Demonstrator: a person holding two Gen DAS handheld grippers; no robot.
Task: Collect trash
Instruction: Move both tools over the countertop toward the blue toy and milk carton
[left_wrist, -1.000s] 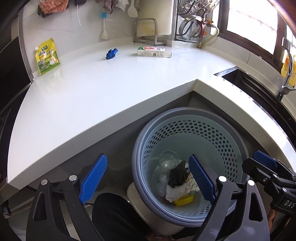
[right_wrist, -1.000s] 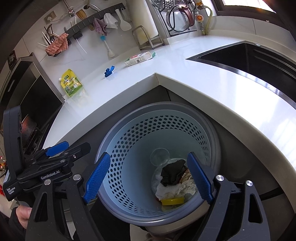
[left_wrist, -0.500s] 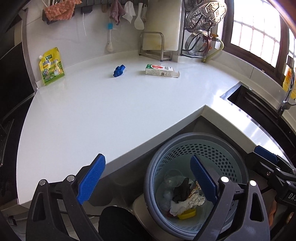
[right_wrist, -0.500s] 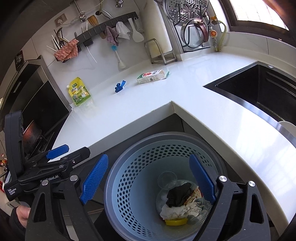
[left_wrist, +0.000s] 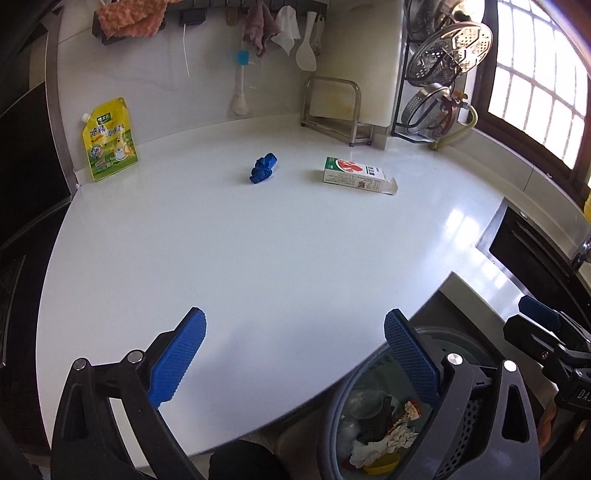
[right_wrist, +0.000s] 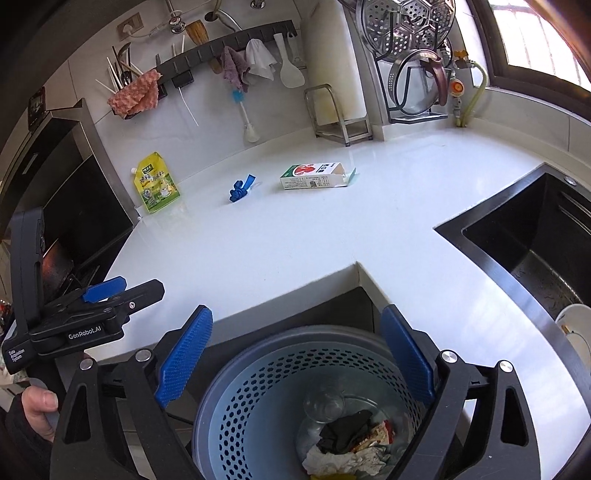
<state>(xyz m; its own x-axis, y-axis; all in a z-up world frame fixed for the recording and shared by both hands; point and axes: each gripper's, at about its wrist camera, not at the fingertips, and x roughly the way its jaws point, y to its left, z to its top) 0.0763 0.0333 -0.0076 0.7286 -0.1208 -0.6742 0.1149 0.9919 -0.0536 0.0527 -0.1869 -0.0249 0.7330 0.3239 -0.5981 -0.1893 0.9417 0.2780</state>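
Fingers of the left gripper and right gripper stand wide apart, holding nothing. Left to right at upper centre of the white counter: yellow pouch against the wall, crumpled blue scrap, carton lying flat. Bare counter lies between these and the front edge. Perforated bin, lower centre of the right wrist view below the counter's notched edge, contains trash.

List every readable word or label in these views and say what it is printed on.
"GenRobot.AI": left tool body, right wrist view.
"Data Acquisition System": same body, small, partly legible.
"DAS": right tool body, cut off at the edge.
Yellow pouch: Chinese characters, too blurred.
Carton: print too small.
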